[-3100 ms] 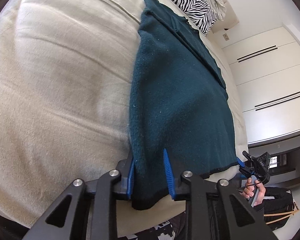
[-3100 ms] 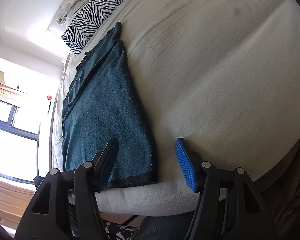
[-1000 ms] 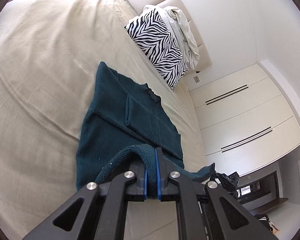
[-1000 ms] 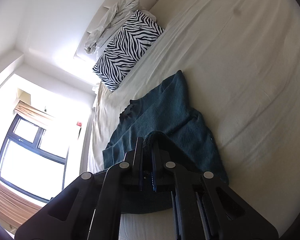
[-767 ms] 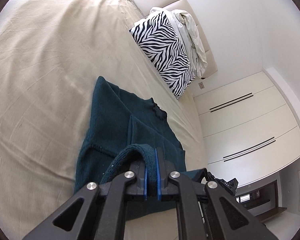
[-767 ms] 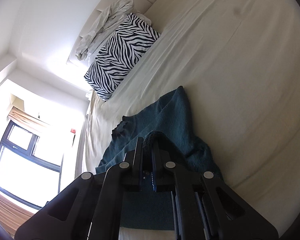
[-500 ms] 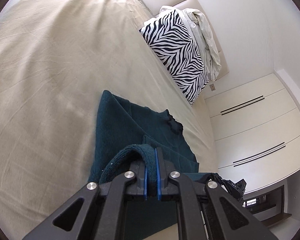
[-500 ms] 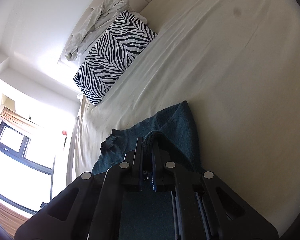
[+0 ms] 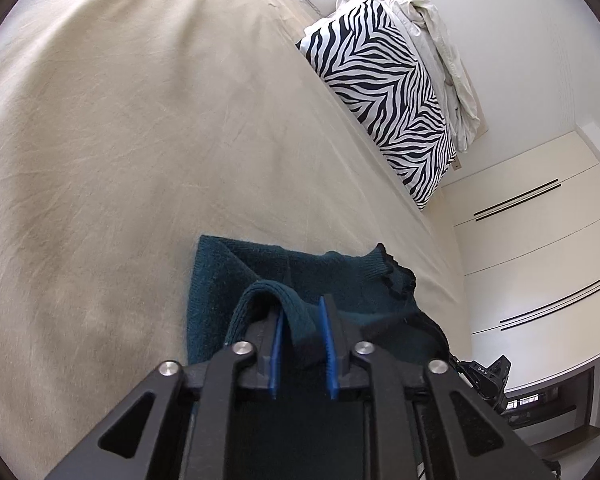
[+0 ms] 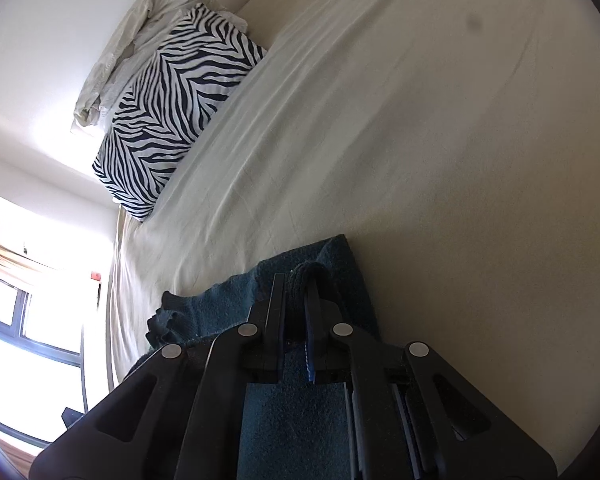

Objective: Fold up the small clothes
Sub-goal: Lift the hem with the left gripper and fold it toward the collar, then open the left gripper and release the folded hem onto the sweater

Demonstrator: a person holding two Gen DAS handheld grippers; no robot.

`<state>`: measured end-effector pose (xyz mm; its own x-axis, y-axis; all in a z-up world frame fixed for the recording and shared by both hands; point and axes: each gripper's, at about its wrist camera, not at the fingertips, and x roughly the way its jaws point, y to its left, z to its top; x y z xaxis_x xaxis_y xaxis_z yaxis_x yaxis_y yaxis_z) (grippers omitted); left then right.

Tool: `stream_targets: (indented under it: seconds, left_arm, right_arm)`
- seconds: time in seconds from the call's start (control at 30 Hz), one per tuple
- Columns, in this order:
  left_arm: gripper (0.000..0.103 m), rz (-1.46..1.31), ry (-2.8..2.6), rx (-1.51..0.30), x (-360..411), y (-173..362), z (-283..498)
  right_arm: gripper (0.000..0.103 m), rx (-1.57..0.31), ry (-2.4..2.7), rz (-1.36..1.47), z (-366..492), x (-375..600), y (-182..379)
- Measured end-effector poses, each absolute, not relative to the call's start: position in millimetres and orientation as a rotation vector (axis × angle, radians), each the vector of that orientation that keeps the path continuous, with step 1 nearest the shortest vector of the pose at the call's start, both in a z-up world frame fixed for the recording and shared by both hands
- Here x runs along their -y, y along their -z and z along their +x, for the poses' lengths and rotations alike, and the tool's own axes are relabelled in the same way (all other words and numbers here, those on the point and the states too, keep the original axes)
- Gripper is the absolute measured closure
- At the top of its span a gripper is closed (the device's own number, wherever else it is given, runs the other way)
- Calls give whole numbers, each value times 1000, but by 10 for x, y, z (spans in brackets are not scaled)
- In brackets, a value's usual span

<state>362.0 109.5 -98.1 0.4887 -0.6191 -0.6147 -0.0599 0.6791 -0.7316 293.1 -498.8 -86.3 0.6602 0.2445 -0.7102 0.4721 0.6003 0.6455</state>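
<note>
Dark teal knit sweater (image 9: 236,280) lies on the cream bed sheet (image 9: 120,160), low in both wrist views, bottom hem brought up over the body so the garment is doubled. Collar edge with dark trim shows at 3 o'clock of the left view, at 9 o'clock of the cloth in the right view.

Left gripper (image 9: 302,328): jaws opening, blue pads apart. A thick fold of the hem stands between them, leaning on the left pad, clear of the right pad. Grip looks slack, not clamped.

Right gripper (image 10: 296,304): jaws pressed nearly together, clenched on a rolled hem edge of the sweater that pokes up at 12 o'clock above the fingertips.

Zebra-print pillow (image 9: 384,108) sits at the head of the bed, toward 1 o'clock in the left view, 10 o'clock in the right. Crumpled pale cloth (image 9: 440,56) bunched behind it against the headboard. White wardrobe doors (image 9: 532,264) at 3 o'clock, left view. Bright window (image 10: 16,320) at 9 o'clock, right view. The right gripper's black body shows at 4 o'clock in the left view.
</note>
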Motion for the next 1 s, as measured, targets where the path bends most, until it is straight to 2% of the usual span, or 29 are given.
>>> stream_targets:
  seconds: [0.03, 0.1, 0.13, 0.27, 0.3, 0.37, 0.6, 0.8, 1.0]
  left_arm:
    - [58, -783, 386, -1013, -1109, 988, 3603]
    - [39, -780, 379, -978, -1152, 954, 3526]
    - [35, -772, 375, -971, -1174, 927, 3477]
    - [35, -742, 377, -951, -1224, 860, 3269]
    - [35, -726, 376, -950, -1224, 855, 3185]
    - [35, -686, 376, -953, -1200, 852, 3029]
    - [35, -631, 365, -939, -1158, 906, 2486]
    - [40, -606, 352, -952, -1115, 1018, 2234]
    - [46, -557, 334, -946, -1073, 1029, 2138]
  right_arm:
    - [96, -888, 153, 951, 2937, 4994, 917]
    - [89, -872, 139, 947, 2936, 4988, 940]
    - [85, -861, 136, 934, 2900, 4974, 931]
    - [71, -837, 142, 896, 2811, 4973, 835]
    - [61, -834, 150, 887, 2782, 4978, 804]
    - [52, -810, 174, 862, 2660, 4990, 721]
    - [52, -817, 181, 809, 2173, 5028, 581]
    - [52, -901, 128, 614, 1755, 4679, 578]
    - [52, -917, 115, 556, 1376, 4529, 613]
